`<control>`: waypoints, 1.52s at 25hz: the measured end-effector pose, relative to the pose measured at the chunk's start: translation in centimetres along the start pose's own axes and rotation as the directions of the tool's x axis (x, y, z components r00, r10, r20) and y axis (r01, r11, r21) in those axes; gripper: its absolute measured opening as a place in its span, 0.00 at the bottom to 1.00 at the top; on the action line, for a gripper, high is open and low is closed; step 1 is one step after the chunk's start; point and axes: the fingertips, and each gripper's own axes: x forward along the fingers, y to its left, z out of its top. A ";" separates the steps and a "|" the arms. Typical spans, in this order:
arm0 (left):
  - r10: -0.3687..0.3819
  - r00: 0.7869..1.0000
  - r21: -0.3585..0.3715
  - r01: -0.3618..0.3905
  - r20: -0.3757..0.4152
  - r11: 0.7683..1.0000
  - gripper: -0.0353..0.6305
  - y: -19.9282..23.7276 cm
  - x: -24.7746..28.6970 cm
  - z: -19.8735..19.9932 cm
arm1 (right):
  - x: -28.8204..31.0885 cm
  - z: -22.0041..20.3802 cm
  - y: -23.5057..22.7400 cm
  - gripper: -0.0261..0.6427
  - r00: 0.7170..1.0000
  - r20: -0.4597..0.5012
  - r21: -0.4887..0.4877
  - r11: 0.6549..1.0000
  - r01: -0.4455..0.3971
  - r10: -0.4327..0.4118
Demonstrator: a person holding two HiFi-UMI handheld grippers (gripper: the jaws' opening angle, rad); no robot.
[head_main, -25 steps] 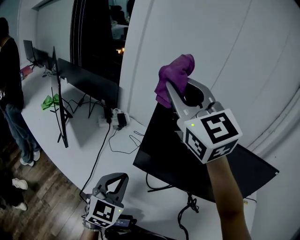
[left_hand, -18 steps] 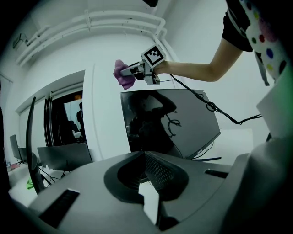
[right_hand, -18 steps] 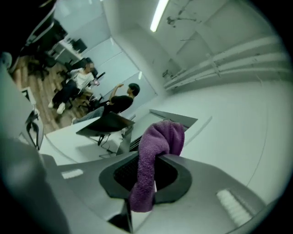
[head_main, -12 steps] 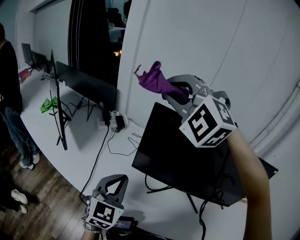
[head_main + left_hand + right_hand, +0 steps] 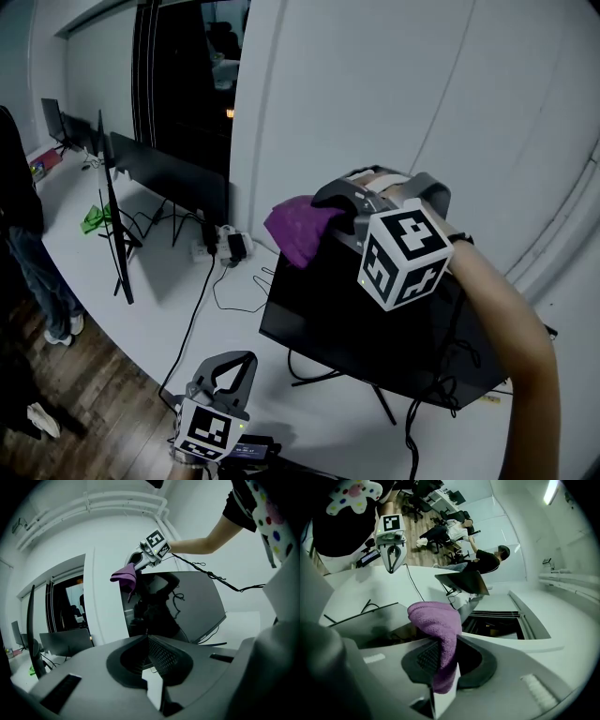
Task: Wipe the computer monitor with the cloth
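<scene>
A dark monitor (image 5: pixel 347 319) stands tilted on the white desk (image 5: pixel 169 309). My right gripper (image 5: pixel 326 208) is shut on a purple cloth (image 5: pixel 295 230), which rests against the monitor's upper left corner. In the right gripper view the purple cloth (image 5: pixel 438 630) is clamped between the jaws and bulges out ahead of them over the monitor's edge (image 5: pixel 365 620). My left gripper (image 5: pixel 232 373) hangs low at the desk's near edge, shut with nothing in it. The left gripper view shows the monitor (image 5: pixel 192 602), the cloth (image 5: pixel 125 576) and the right gripper (image 5: pixel 143 560) from below.
A thin second monitor (image 5: pixel 112 211) and a third screen (image 5: pixel 178 173) stand further left, with a green cloth (image 5: pixel 94 217) beside them. A power strip (image 5: pixel 227 246) and cables (image 5: pixel 202 300) lie on the desk. A person (image 5: pixel 23 234) stands at the left. A white wall (image 5: pixel 375 94) rises behind.
The right gripper has come down and turned over, bringing the purple cloth from above the monitor onto its upper left corner. The left gripper has stayed put.
</scene>
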 end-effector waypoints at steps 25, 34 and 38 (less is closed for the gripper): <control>-0.128 0.991 0.055 0.126 0.030 0.990 0.06 -12.9 3.9 4.6 | -12.9 -8.0 9.7 0.14 0.998 -0.047 0.101 0.994 -0.039 0.044; -0.197 0.979 0.077 0.193 0.046 0.978 0.06 -17.6 5.4 6.3 | -18.1 -11.1 13.5 0.14 0.994 -0.099 0.144 0.989 -0.032 0.047; -0.225 0.973 0.090 0.220 0.049 0.971 0.06 -20.2 6.1 6.9 | -20.7 -12.7 15.5 0.14 0.991 -0.123 0.174 0.985 -0.020 0.042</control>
